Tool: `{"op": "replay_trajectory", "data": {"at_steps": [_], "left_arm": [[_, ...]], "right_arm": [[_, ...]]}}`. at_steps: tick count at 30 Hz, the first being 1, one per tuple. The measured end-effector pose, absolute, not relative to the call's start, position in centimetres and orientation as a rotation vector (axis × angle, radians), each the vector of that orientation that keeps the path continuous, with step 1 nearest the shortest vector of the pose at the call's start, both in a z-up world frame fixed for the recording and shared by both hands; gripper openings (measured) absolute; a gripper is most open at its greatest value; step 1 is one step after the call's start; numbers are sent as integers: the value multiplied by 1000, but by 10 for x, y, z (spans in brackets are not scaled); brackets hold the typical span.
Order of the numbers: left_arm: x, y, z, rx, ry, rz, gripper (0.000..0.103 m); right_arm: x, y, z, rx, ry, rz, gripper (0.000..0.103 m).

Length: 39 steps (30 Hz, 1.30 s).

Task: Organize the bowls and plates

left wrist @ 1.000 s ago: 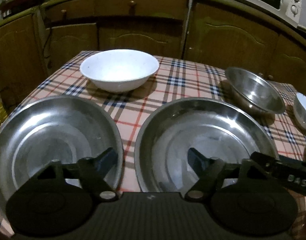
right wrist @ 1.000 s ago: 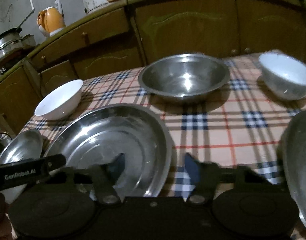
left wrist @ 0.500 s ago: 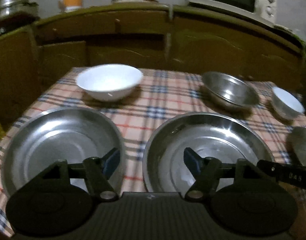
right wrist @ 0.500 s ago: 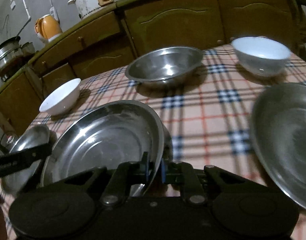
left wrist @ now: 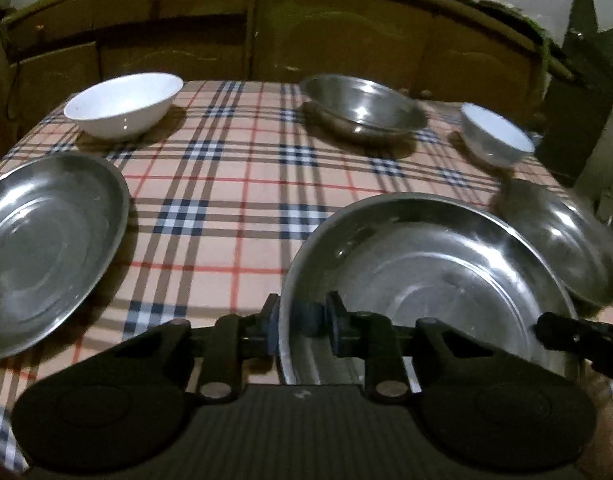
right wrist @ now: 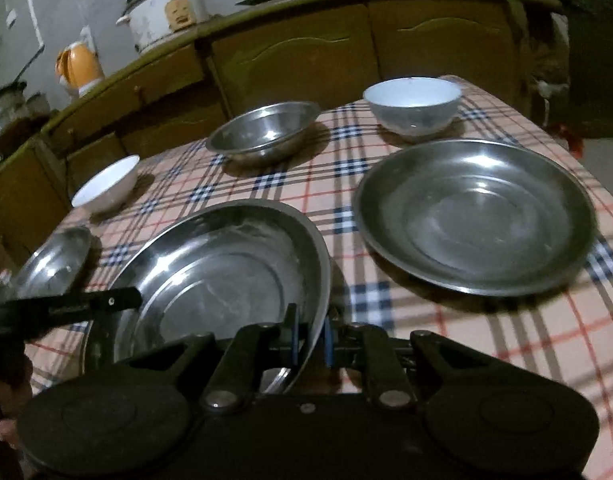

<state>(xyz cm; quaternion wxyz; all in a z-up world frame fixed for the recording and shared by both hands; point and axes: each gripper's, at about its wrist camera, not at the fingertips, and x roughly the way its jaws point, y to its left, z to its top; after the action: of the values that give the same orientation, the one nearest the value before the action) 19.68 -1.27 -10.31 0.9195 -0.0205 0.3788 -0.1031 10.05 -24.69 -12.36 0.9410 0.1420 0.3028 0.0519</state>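
Observation:
Both grippers are shut on the near rim of the middle steel plate, which also shows in the right wrist view. My left gripper pinches its left rim; my right gripper pinches its right rim. The plate looks tilted and lifted off the plaid cloth. A second steel plate lies at the left and a third at the right. A steel bowl and two white bowls stand at the far side.
The table has a plaid cloth. Wooden cabinets run behind it, with a rice cooker and an orange kettle on top. The table's right edge drops off near the right plate.
My left gripper has swung right and shut on the middle plate's rim. My right gripper shut on the plate earlier and has carried it to the right, toward the right plate.

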Motion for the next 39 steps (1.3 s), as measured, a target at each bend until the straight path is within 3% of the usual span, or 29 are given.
{"op": "replay_trajectory", "data": {"at_steps": [16,39], "left_arm": [[113,-10,-79,8,740,-181,23],[115,-14,-100,25,749,-155,23]], "right_arm": [[20,-238,-109,268,573,117,18],[29,-228,-128,232,594,86,20]]}}
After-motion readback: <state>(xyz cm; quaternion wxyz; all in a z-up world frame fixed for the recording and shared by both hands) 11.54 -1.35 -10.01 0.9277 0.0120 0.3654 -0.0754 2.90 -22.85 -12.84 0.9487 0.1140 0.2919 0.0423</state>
